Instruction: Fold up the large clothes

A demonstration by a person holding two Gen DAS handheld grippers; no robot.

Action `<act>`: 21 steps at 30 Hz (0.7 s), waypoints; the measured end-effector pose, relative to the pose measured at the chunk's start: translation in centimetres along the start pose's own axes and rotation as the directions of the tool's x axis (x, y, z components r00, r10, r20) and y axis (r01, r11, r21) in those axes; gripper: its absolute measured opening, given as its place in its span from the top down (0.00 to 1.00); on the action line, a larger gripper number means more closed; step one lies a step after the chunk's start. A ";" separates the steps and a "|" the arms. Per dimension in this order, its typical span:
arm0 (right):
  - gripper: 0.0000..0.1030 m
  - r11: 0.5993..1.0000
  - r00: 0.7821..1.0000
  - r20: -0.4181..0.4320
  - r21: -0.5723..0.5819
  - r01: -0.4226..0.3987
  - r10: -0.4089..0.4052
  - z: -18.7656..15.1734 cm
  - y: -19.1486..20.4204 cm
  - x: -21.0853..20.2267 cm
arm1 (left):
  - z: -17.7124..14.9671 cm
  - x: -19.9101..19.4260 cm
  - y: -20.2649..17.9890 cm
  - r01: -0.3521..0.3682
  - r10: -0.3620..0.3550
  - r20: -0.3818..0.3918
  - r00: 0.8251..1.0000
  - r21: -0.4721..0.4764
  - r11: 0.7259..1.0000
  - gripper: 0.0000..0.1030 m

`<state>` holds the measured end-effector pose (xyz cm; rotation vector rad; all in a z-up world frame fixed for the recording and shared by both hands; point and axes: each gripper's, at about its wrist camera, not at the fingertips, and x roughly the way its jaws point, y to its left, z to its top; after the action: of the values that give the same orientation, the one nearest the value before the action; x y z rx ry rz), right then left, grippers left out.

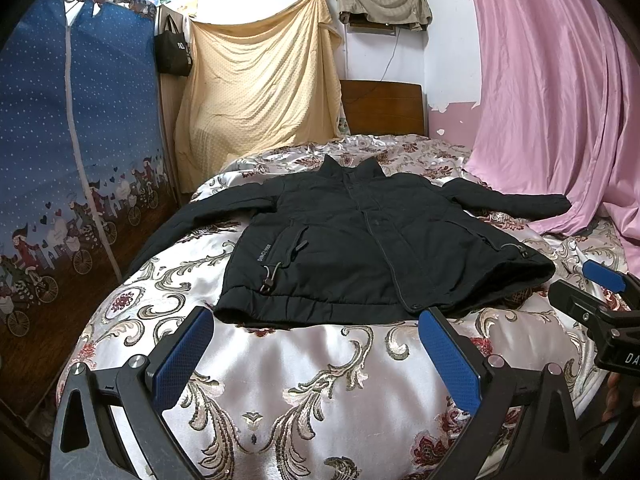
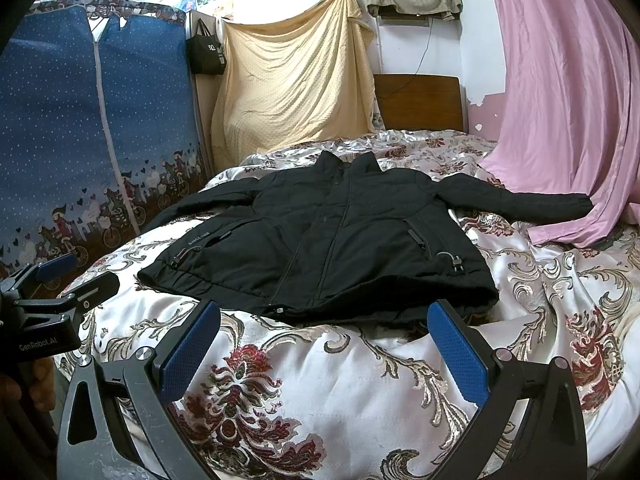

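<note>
A black padded jacket (image 1: 360,236) (image 2: 332,236) lies flat and zipped on the bed, collar toward the headboard, hem toward me, both sleeves spread sideways. My left gripper (image 1: 316,320) hovers open just short of the hem, nothing between its blue pads (image 1: 184,356). In the right wrist view my right gripper (image 2: 324,320) is open as well, close to the hem near the zip's bottom end, holding nothing. Each gripper shows at the edge of the other's view: the right gripper (image 1: 600,292) and the left gripper (image 2: 60,280).
The bed carries a shiny floral bedspread (image 1: 304,384) (image 2: 540,280). A pink curtain (image 1: 552,92) drapes onto the bed at right, touching the right sleeve's cuff. A blue fabric wardrobe (image 1: 72,152) stands at left, a yellow cloth (image 1: 260,92) and wooden headboard (image 1: 384,108) behind.
</note>
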<state>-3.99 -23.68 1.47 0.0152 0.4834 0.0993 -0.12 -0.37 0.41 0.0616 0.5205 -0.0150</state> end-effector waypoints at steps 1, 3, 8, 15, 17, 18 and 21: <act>0.01 1.000 1.000 -0.001 0.000 0.000 0.000 0.0 0.0 0.0 | 0.0 0.1 0.0 0.000 0.000 0.001 1.000 0.000 1.000 0.00; 0.01 1.000 1.000 -0.001 0.000 0.000 0.000 0.0 0.0 0.0 | 0.1 0.0 -0.2 0.000 0.000 0.002 1.000 0.001 1.000 0.00; 0.01 1.000 1.000 -0.001 0.000 -0.001 0.001 0.0 0.0 0.0 | 0.1 0.0 -0.1 0.000 0.000 0.002 1.000 0.000 1.000 0.00; 0.01 1.000 1.000 -0.001 -0.001 -0.001 0.001 0.0 0.0 0.0 | 0.0 0.0 -0.1 0.000 0.000 0.003 1.000 0.000 1.000 0.00; 0.01 1.000 1.000 -0.001 0.001 -0.001 0.001 0.0 -0.1 0.0 | 0.1 0.0 -0.1 0.000 0.000 0.003 1.000 0.000 1.000 0.00; 0.01 1.000 1.000 -0.001 0.001 -0.001 0.001 0.0 -0.1 0.0 | 0.0 0.0 -0.1 0.000 0.000 0.003 1.000 0.000 1.000 0.00; 0.01 1.000 1.000 -0.001 0.000 -0.002 0.002 0.0 -0.1 0.0 | 0.0 0.0 -0.1 0.000 0.000 0.003 1.000 0.000 1.000 0.00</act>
<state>-3.98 -23.76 1.52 0.0159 0.4848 0.1010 -0.12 -0.45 0.41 0.0616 0.5171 -0.0150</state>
